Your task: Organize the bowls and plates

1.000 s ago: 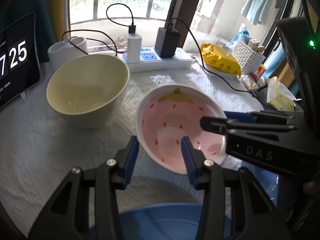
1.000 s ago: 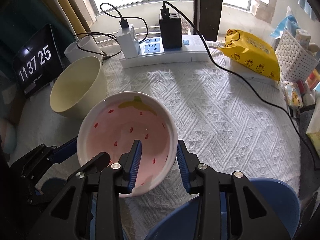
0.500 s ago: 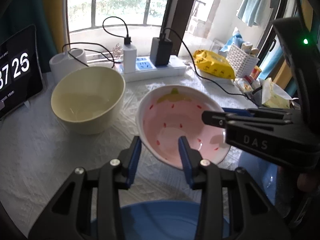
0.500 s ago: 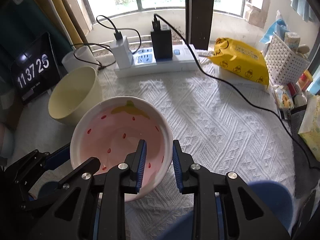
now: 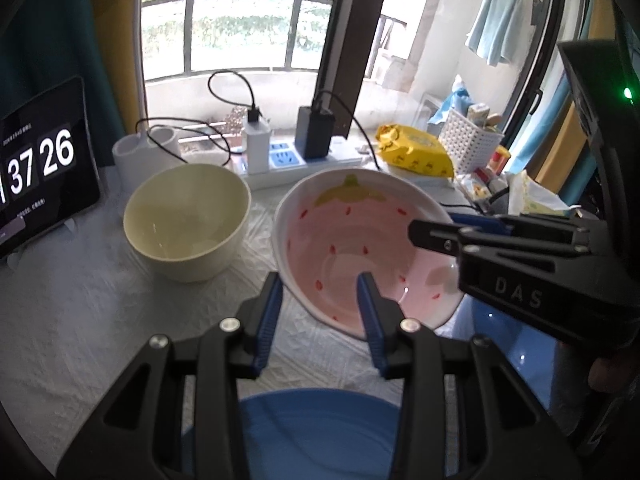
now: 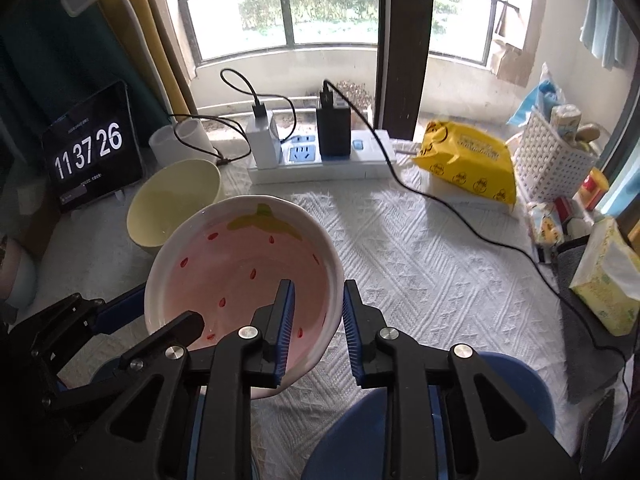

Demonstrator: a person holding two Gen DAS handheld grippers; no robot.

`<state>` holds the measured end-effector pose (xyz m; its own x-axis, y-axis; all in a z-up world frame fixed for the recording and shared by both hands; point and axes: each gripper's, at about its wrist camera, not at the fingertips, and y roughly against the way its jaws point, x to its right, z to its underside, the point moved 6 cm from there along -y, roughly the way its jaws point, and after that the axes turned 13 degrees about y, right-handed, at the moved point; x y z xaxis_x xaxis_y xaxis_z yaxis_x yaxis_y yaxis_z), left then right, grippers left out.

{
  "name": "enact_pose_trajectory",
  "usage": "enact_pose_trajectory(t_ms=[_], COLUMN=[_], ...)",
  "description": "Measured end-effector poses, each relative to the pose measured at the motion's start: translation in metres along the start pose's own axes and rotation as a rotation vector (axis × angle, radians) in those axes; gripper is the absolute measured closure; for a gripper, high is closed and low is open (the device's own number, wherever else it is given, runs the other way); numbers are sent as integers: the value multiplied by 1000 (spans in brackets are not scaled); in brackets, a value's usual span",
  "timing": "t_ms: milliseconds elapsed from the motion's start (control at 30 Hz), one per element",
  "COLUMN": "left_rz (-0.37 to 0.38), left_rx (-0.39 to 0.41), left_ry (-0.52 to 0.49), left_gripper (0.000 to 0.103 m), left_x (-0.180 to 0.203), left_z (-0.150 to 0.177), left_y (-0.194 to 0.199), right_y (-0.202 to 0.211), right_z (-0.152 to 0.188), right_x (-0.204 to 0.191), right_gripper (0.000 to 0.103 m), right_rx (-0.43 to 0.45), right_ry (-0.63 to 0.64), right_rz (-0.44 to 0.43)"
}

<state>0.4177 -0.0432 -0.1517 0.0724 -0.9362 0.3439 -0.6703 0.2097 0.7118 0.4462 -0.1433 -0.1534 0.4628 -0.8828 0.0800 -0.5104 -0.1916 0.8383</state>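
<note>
White textured cloth covered the counter (image 6: pixel 420 264) beneath a bright window. Both grippers held the strawberry bowl (image 6: pixel 244 264) off the cloth, beside the cream bowl (image 5: pixel 186 220). The left gripper (image 5: pixel 320 292) had 1 finger inside the near rim and 1 outside, gripping it. The right gripper (image 6: pixel 318 300) clamped the opposite rim the same way. 2 blue plates (image 6: pixel 508 384) lay below, largely hidden behind the fingers and cut off at the frame edge.
</note>
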Motion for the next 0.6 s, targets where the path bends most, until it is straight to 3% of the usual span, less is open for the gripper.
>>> enact_pose_trajectory(t_ms=[600], left_rz=[35], left_rx=[70], left_ry=[-26], left_gripper=[64], left_x=[25], left_z=[0], left_y=[47], right_y=[56], right_z=[2], right_x=[2], right_gripper=[77], right_rx=[81], right_ry=[5], right_rz=[32])
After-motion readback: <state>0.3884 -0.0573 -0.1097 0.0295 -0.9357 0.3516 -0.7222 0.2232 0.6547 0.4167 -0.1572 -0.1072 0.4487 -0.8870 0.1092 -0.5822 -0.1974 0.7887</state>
